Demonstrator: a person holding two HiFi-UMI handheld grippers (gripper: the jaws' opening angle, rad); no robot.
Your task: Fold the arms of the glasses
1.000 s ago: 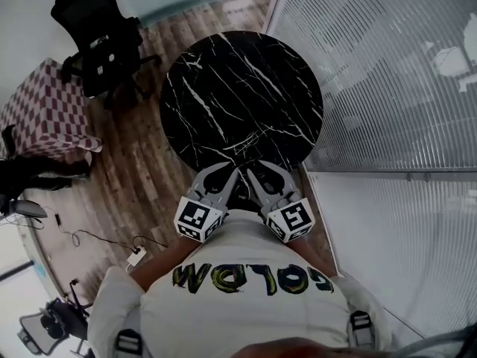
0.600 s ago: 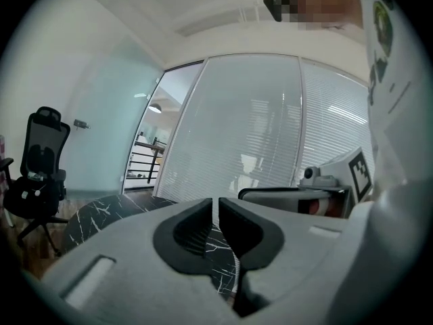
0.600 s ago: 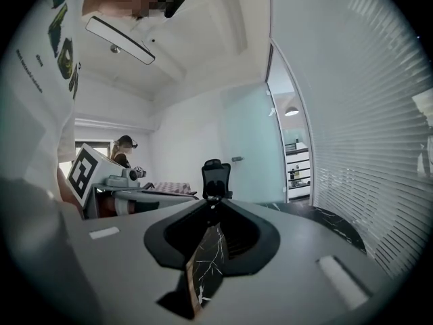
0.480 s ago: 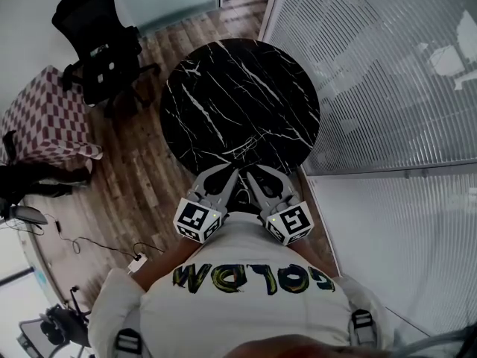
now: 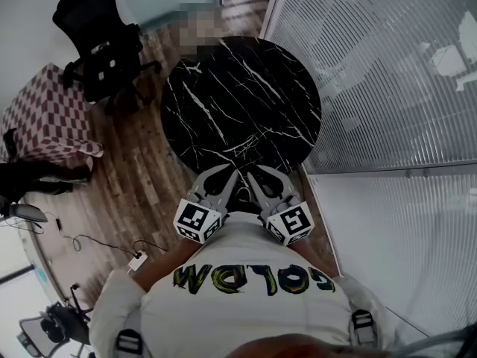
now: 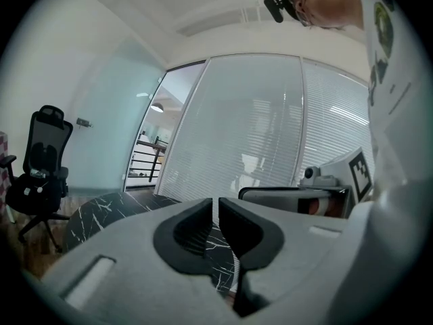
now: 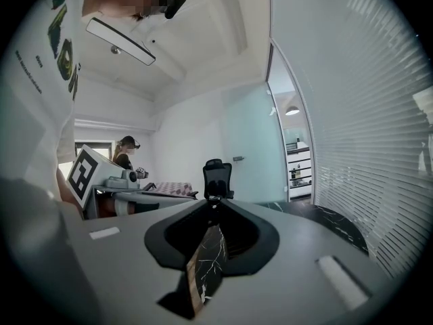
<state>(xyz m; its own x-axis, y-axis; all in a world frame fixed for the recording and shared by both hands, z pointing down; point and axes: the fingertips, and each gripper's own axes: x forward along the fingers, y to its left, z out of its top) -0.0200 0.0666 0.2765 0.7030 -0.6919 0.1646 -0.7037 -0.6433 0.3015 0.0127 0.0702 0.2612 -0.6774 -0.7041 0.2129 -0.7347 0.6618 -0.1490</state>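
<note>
Glasses are not showing in any view. The grey left gripper (image 5: 232, 172) and grey right gripper (image 5: 252, 172) are staying shut, holding nothing, side by side over the near edge of the round black marble table (image 5: 238, 95), barely moving since a moment ago, so no folding is happening

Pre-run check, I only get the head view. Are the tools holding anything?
Observer: Left gripper view shows the left tool with its jaws all but together and nothing between them.
Operator: Right one?
Observer: The right tool has its tips touching and is empty. Only the marble table shows past it.
Operator: Anyone else around?
Observer: Yes. The right gripper view shows a person standing far across the room.
</note>
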